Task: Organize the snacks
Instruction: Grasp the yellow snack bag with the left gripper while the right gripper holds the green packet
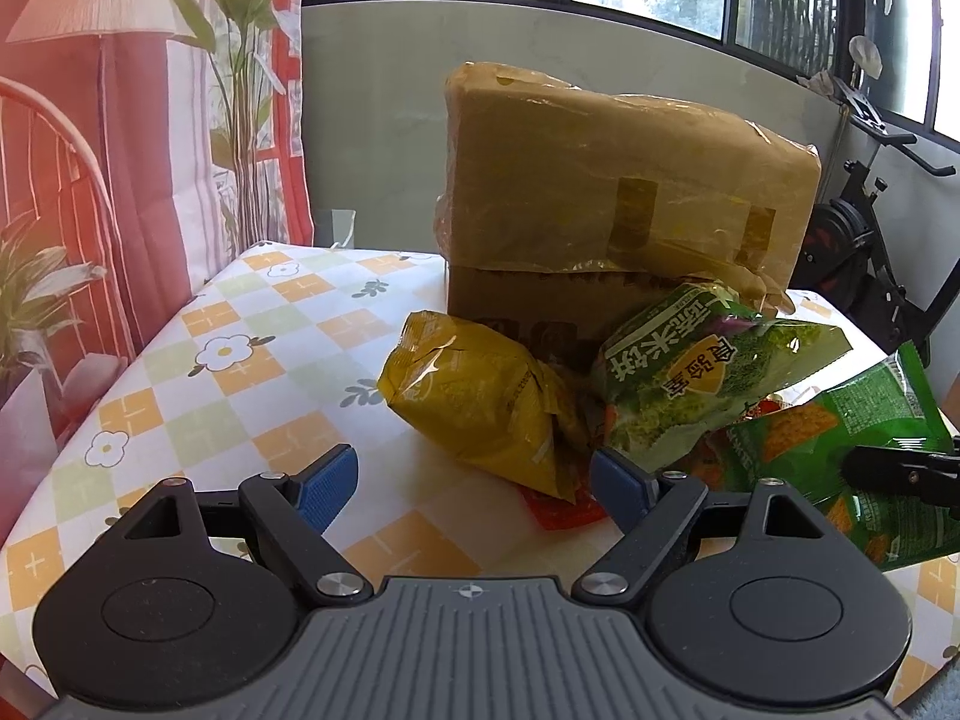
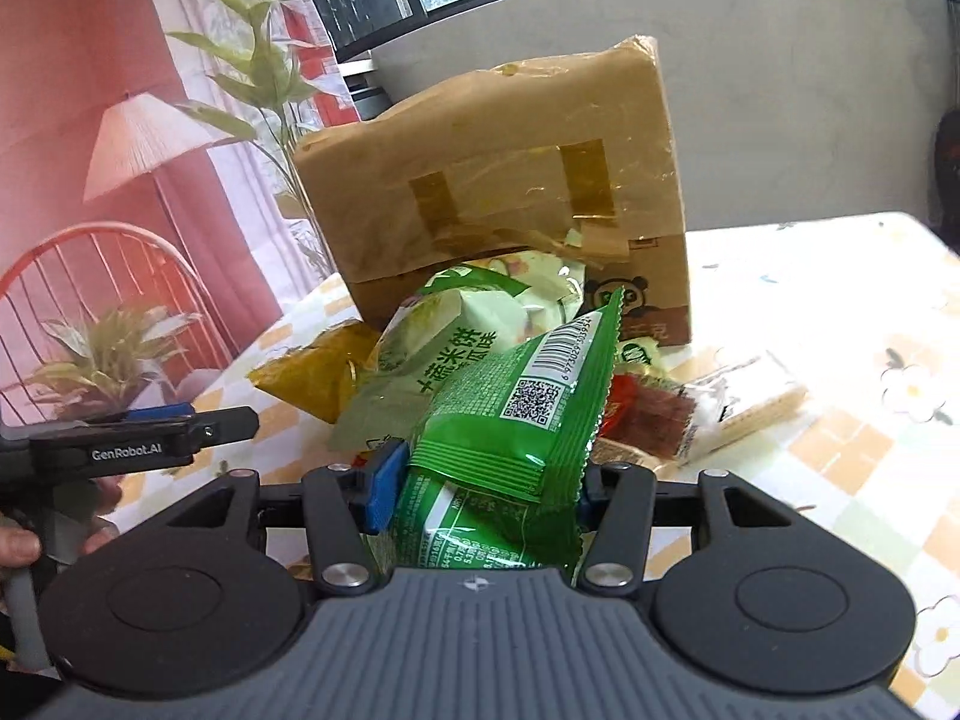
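The right tongs (image 2: pixel 480 489) grip a green snack bag (image 2: pixel 510 414) between their blue pads, holding it up over a heap of snacks on the checked table (image 1: pixel 240 372). The left tongs (image 1: pixel 474 480) gape wide and empty, just short of a yellow bag (image 1: pixel 480 414) lying beside a pale green rice-cracker bag (image 1: pixel 690 384). A taped cardboard box (image 1: pixel 600 192) stands behind the heap.

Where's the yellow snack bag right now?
In the left wrist view, the yellow snack bag lies on the checked tablecloth, ahead of the open left gripper, in front of the cardboard box.
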Action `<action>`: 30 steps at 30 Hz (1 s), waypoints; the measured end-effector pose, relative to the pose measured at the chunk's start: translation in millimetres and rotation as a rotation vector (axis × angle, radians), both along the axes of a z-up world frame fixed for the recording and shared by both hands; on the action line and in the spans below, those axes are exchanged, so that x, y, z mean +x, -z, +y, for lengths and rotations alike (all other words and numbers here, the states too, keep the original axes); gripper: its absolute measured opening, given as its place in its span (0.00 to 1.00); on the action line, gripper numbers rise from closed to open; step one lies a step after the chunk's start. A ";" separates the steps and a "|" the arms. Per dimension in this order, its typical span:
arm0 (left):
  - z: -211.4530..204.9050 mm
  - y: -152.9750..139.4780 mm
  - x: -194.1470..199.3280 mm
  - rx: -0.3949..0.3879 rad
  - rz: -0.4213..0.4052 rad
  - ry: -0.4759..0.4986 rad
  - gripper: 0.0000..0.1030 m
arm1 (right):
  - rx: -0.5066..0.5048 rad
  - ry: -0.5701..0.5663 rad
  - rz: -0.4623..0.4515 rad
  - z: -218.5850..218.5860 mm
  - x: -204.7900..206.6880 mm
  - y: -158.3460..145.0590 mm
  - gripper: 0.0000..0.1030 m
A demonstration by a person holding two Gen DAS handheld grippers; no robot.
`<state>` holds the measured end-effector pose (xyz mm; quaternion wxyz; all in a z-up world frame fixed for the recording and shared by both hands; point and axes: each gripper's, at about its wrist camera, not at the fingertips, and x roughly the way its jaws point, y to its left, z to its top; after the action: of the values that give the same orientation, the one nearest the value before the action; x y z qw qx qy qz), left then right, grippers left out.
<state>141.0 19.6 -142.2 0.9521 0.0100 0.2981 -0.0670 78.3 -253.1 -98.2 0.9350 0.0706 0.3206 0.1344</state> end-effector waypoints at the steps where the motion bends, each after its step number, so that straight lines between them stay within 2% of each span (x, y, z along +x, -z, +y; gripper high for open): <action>1: 0.4 0.2 -0.1 -0.002 0.000 -0.002 0.84 | -0.015 -0.002 -0.006 1.3 -0.8 -0.3 0.52; 7: 6.6 1.9 7.1 -0.008 0.003 -0.022 0.84 | -0.052 0.004 -0.004 3.0 -0.3 2.0 0.52; 10: 11.2 5.7 26.1 -0.026 0.017 -0.044 0.84 | -0.043 0.013 0.003 0.0 0.4 6.2 0.52; 14: 19.5 17.0 62.1 -0.139 0.066 -0.100 0.84 | -0.038 0.026 0.014 -4.1 2.9 12.6 0.52; 18: 21.4 23.4 88.0 -0.238 0.076 -0.156 0.84 | -0.032 0.038 0.020 -9.4 5.1 15.8 0.52; 23: 16.3 32.6 110.4 -0.279 0.096 -0.189 0.85 | -0.013 0.054 0.023 -17.3 5.8 17.5 0.52; 26: 13.2 39.8 118.2 -0.307 0.090 -0.196 0.93 | 0.002 0.058 0.023 -20.9 6.2 17.9 0.52; 27: 13.6 39.9 118.5 -0.316 0.077 -0.197 0.91 | 0.004 0.057 0.023 -21.4 5.7 18.0 0.52; 29: 12.0 36.6 117.6 -0.319 0.049 -0.179 0.70 | 0.005 0.055 0.023 -22.1 5.3 18.6 0.52; 30: 11.1 33.1 116.3 -0.307 0.034 -0.165 0.64 | 0.006 0.055 0.023 -22.3 5.3 18.4 0.52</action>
<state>257.3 30.7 -175.2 0.9396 -0.1611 0.3002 -0.0334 83.6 -275.4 -116.6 0.9343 0.0835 0.3291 0.1088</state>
